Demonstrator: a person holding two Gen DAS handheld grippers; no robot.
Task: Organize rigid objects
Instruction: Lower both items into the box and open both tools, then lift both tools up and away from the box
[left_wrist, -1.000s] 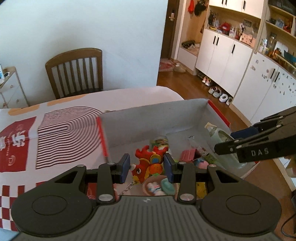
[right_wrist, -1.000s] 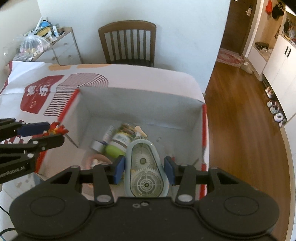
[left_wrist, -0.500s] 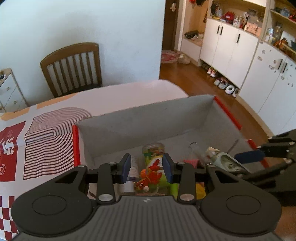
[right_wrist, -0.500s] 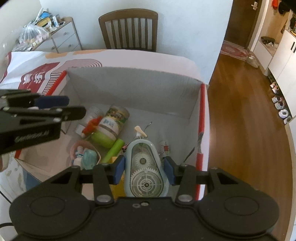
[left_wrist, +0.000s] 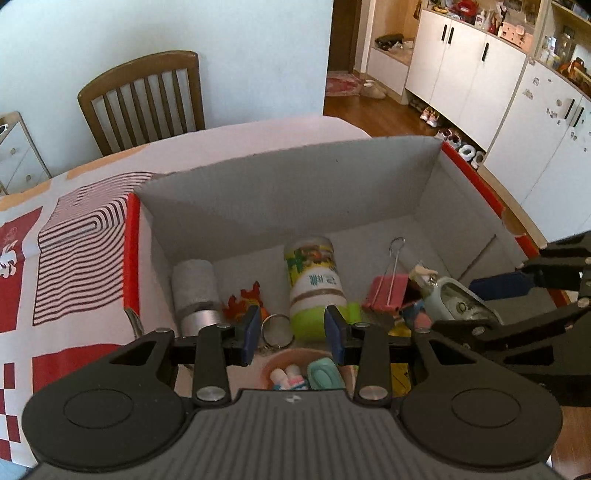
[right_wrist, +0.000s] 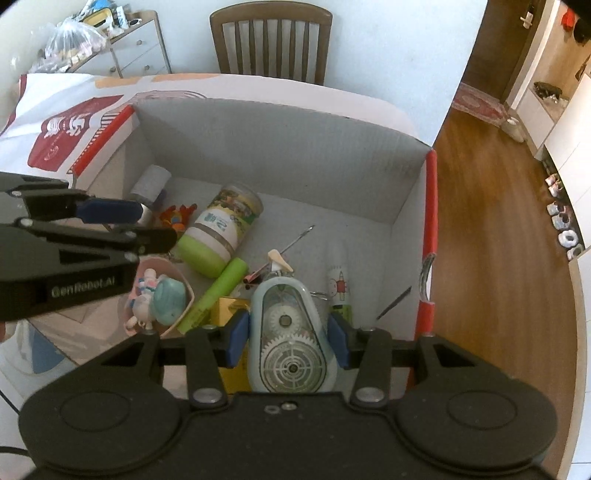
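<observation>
Between the pads of the right hand-held gripper (right_wrist: 287, 336), a pale blue correction tape dispenser (right_wrist: 286, 339) is being pinched, its long axis pointing away along the fingers, hanging over the near right part of the cardboard box (right_wrist: 280, 125). Beside it the left hand-held gripper (left_wrist: 291, 334) is hovering with narrowly parted jaws holding nothing, the red toy keychain (left_wrist: 245, 301) lying loose below near the box's left wall, while open floor is showing beyond the dispenser toward the far right corner.

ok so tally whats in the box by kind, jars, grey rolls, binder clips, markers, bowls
jars: 1, green-capped jar
grey rolls: 1, grey roll
binder clips: 1, pink binder clip
markers: 1, green marker
bowls: 1, pink bowl
total: 5
</observation>
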